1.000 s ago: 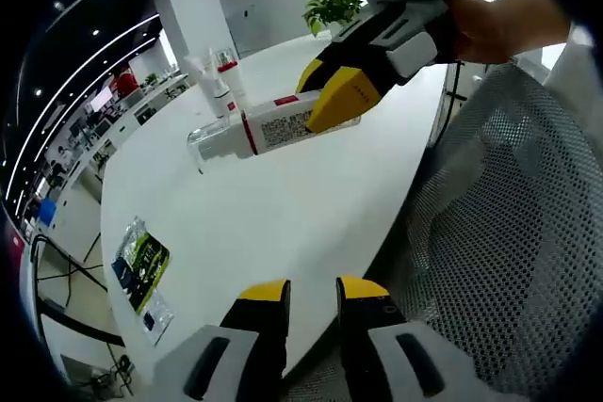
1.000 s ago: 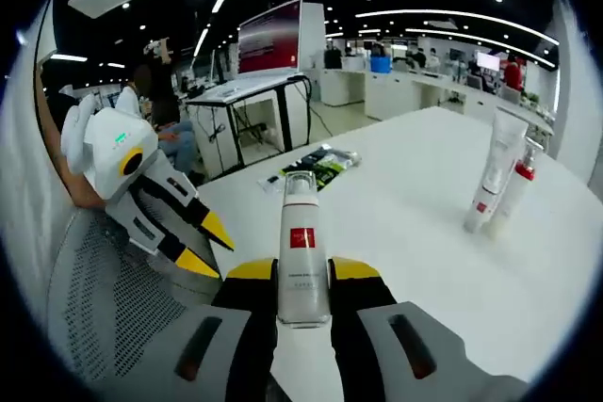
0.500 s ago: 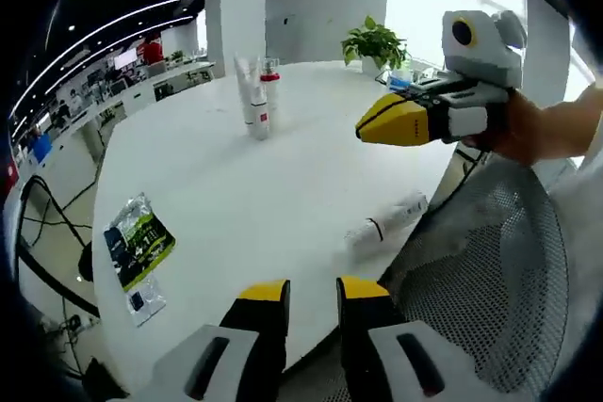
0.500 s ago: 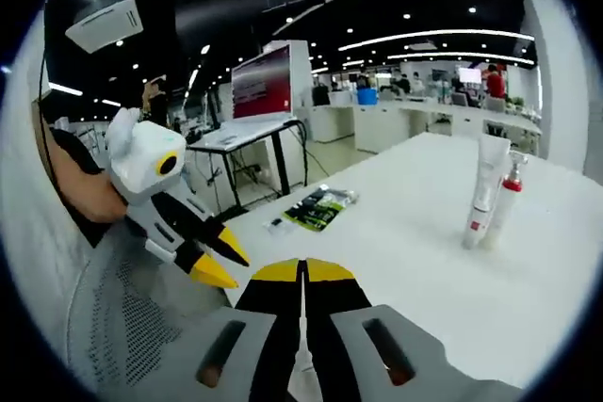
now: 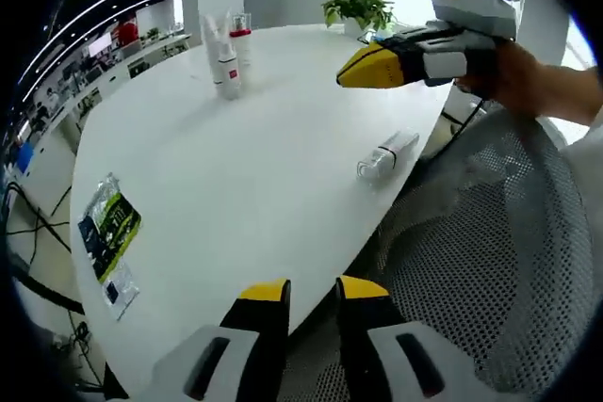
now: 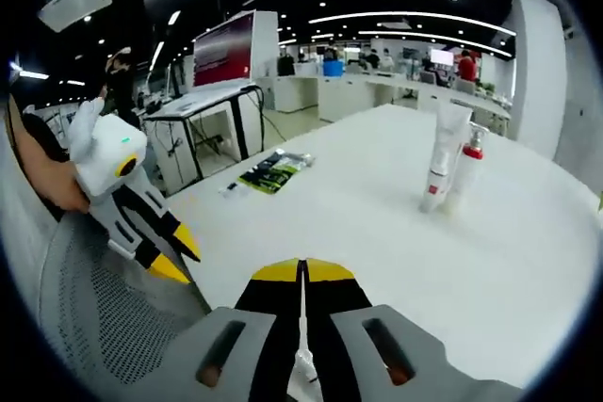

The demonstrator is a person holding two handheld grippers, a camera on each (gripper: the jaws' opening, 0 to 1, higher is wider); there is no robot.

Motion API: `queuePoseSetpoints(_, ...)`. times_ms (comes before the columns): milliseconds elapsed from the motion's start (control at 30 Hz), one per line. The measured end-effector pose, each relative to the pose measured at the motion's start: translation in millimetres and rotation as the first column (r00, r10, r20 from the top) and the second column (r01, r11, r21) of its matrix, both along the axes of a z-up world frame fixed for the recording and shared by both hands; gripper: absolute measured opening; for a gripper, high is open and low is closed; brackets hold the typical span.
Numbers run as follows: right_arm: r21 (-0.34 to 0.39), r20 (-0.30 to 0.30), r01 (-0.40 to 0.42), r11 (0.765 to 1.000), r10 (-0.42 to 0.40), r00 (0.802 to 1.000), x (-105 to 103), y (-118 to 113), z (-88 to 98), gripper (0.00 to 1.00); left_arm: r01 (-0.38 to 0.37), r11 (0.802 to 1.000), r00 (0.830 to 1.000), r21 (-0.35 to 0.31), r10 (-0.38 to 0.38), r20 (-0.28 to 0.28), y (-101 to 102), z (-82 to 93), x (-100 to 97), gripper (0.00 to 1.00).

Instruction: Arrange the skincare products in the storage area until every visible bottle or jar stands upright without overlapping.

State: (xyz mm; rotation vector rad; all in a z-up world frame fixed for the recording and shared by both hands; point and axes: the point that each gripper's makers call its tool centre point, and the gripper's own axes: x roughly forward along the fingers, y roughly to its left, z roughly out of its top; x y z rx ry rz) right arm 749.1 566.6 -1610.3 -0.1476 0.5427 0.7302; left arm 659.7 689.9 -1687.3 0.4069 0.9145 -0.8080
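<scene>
A clear bottle (image 5: 386, 154) lies on its side on the white table (image 5: 254, 167), close to the rounded edge by the chair. Farther back, a white tube (image 5: 220, 56) and a red-collared pump bottle (image 5: 242, 47) stand upright side by side; the right gripper view shows the same tube (image 6: 441, 154) and pump bottle (image 6: 466, 165). My right gripper (image 5: 350, 71) hovers above the table past the lying bottle, jaws shut and empty; its own view shows the right gripper (image 6: 302, 273) closed. My left gripper (image 5: 311, 291) hangs over the table's near edge, open and empty, and the left gripper (image 6: 177, 256) also appears beside the chair.
A green and black packet (image 5: 105, 229) lies flat at the table's left side, and the packet (image 6: 268, 171) appears near the far edge. A mesh chair (image 5: 490, 261) stands against the table's edge. A potted plant (image 5: 356, 7) sits at the back. Desks and people fill the room behind.
The right gripper held the bottle a second ago, then let it go; the bottle now lies on the table near the edge. The right jaws have shut empty.
</scene>
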Motion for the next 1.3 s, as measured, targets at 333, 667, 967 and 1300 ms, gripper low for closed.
queuePoseSetpoints(333,-0.082,-0.145,-0.106,0.991,0.094,0.985,-4.4,-49.8,-25.6,0.16,0.006,1.0,0.997,-0.016,-0.004,0.079,-4.1,10.2,8.1,0.2)
queuePoseSetpoints(667,-0.316,-0.355,-0.526,0.789,0.416,0.837,-43.1,-49.0,-84.9,0.36,0.02,1.0,0.995,0.0,-0.02,0.1,-4.2,10.5,9.0,0.2)
queuePoseSetpoints(967,-0.403,-0.437,-0.535,0.743,0.357,0.826,-52.1,-62.5,-120.0,0.22,0.003,1.0,0.994,-0.005,-0.003,0.107,-2.0,11.7,11.4,0.2)
queuePoseSetpoints(1300,-0.302,-0.291,-0.389,0.87,0.304,0.907,-36.7,-40.8,-90.1,0.19,-0.035,0.996,0.995,-0.079,0.042,0.091,-4.5,18.7,14.7,0.2)
